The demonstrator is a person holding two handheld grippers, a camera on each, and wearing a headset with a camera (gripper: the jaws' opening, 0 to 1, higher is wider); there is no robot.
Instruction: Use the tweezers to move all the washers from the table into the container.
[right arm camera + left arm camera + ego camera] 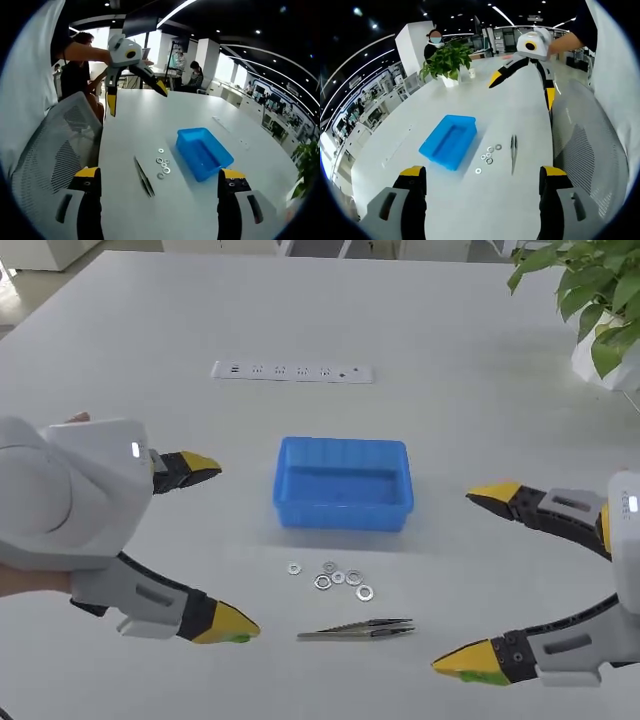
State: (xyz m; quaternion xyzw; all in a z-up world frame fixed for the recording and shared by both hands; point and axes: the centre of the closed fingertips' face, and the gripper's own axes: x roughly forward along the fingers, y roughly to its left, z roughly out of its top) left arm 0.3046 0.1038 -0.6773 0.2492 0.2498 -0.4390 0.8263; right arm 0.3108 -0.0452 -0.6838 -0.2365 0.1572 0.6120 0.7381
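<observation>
Tweezers (pixel 355 630) lay nearest on the desk (pixel 480 390), untouched. Left gripper (pixel 228 545) and right gripper (pixel 452 580) flanked them, fingers (pixel 225 623) spread wide, holding nothing. Washers (pixel 332 578) clustered just beyond. Blue box (pixel 343 483) behind looked empty. By my reckoning, all washers remained to move.

The white, yellow-tipped left hand-held gripper (pixel 218 543) hovers with its jaws spread wide. The matching right hand-held gripper (pixel 465 578) faces it, jaws equally wide apart.

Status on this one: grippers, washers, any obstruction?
Left gripper open, right gripper open, both empty. Tweezers on table, untouched. Six washers loose by blue container, none inside. Nothing blocking.
</observation>
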